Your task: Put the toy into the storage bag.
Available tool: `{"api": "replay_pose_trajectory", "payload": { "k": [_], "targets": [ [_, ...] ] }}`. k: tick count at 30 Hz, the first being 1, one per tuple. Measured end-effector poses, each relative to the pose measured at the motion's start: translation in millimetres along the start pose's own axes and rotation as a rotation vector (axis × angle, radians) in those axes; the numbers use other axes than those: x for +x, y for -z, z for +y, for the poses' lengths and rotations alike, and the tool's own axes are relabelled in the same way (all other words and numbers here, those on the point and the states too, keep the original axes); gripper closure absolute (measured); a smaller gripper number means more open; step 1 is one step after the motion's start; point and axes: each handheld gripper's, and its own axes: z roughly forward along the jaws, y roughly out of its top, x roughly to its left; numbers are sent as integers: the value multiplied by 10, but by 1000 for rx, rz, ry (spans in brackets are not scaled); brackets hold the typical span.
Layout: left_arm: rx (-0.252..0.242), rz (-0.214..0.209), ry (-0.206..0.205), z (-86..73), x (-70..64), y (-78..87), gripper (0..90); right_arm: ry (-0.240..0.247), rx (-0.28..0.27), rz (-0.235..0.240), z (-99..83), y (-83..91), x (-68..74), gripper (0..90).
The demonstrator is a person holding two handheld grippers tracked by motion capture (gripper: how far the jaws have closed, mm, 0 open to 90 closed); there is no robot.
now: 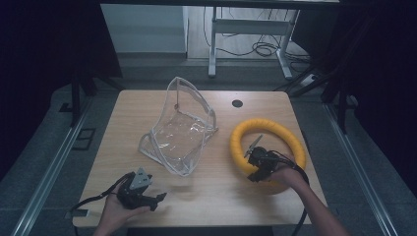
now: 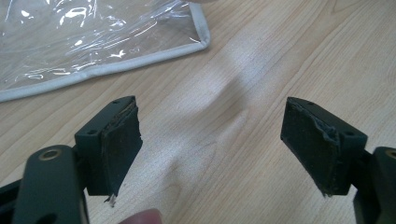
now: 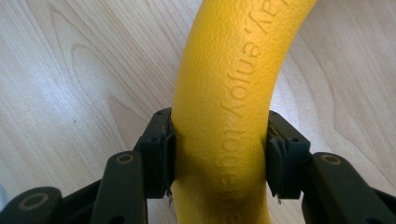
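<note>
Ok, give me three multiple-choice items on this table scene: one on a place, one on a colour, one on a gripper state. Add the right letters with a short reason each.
1. Where does the clear plastic bag lie relative to the ring?
A. to its left in the high view
B. inside it
C. to its right in the high view

2. What colour is the ring?
A. red
B. yellow
C. blue

3. How do the jaws of the left gripper stand?
A. shut on the bag
B. shut on the ring
C. apart, with bare table between them

Answers:
1 A, the high view shows the bag at the table's middle and the ring farther right.
2 B, the right gripper view shows its yellow surface between the jaws of the right gripper.
3 C, the left gripper view shows wood grain between the two pads.
</note>
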Motion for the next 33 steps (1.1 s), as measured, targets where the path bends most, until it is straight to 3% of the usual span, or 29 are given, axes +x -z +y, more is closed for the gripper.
{"api": "replay_pose_trajectory", "payload": {
  "k": [8, 17, 22, 33],
  "targets": [
    [1, -1, 1, 0, -2, -6, 200, 1, -71, -36, -12, 210, 15, 509],
    [0, 3, 0, 0, 1, 1, 200, -44, -220, -67, -4, 426, 49, 509],
    [0, 3, 0, -1, 0, -3, 200, -45, -320, -52, 41, 582, 56, 509],
    [0, 5, -4, -1, 3, 2, 200, -25, -439, -24, 167, 720, 131, 509]
  ]
}}
